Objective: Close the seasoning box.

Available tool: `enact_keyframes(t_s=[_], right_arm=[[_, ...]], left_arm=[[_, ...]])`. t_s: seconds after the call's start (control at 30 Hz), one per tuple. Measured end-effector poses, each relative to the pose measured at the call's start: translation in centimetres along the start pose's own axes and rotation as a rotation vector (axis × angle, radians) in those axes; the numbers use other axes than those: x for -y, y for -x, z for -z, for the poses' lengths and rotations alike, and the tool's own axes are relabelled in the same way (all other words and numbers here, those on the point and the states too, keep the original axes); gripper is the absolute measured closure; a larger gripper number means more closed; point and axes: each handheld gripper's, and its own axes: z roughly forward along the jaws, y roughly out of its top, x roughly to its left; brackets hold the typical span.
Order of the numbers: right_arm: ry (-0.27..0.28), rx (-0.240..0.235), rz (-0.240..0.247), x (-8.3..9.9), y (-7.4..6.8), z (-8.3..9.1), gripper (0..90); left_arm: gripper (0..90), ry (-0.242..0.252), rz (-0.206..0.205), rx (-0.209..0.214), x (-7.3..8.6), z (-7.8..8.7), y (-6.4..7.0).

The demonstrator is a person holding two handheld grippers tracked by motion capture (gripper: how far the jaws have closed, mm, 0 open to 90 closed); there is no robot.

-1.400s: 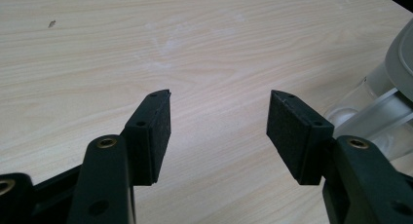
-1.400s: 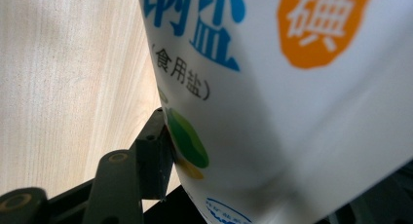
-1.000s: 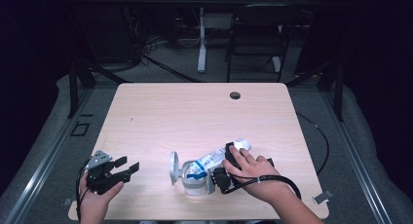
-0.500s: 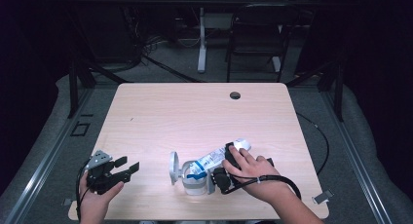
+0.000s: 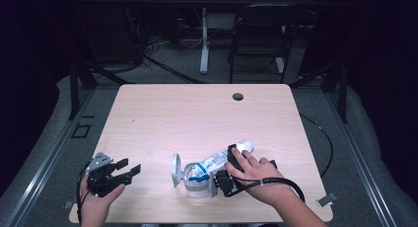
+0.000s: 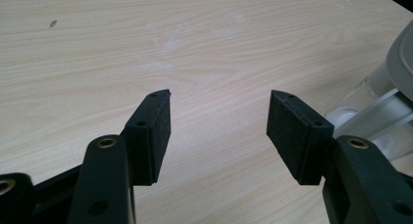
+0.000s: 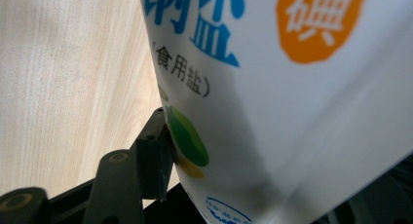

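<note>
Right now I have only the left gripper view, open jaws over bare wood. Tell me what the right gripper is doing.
Observer: The right gripper is shut on a white salt bag.
Operator: Give me the bag's position.
Observer: In the high view it lies tilted, its lower end over the clear jar.
Operator: Report the jar's lid.
Observer: The lid stands open at the jar's left in the high view.

Dim and dark around the lit table [image 5: 197, 118], evenly bright from above, soft short shadows only. Slightly soft and grainy in the high view. Sharp pads [image 6: 156, 131] in the left gripper view, blurred jar [image 6: 384, 102] at its edge. Out of focus on the close white bag [image 7: 292, 87], shaded below.
</note>
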Motion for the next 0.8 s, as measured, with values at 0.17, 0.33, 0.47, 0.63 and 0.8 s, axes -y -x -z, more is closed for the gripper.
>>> enact_keyframes(t_s=[0.17,0.33,0.47,0.63,0.8], right_arm=[[-0.008,0.006,0.011,-0.05,0.03,0.06,43.2],[-0.007,0.01,0.014,-0.04,0.03,0.07,43.2],[-0.005,0.006,0.014,-0.02,0.05,0.06,43.2],[0.005,0.009,0.013,0.02,0.09,0.01,43.2],[-0.001,0.015,0.021,0.0,0.07,0.05,43.2]], left_arm=[[42.5,0.001,0.001,0.0,0.0,0.01,0.0],[42.5,0.001,0.001,0.0,0.0,0.01,0.0],[42.5,0.001,0.001,-0.001,0.01,0.01,-0.01],[42.5,-0.003,0.0,-0.001,0.03,-0.03,-0.03],[42.5,-0.008,0.002,-0.001,0.07,-0.06,-0.09]])
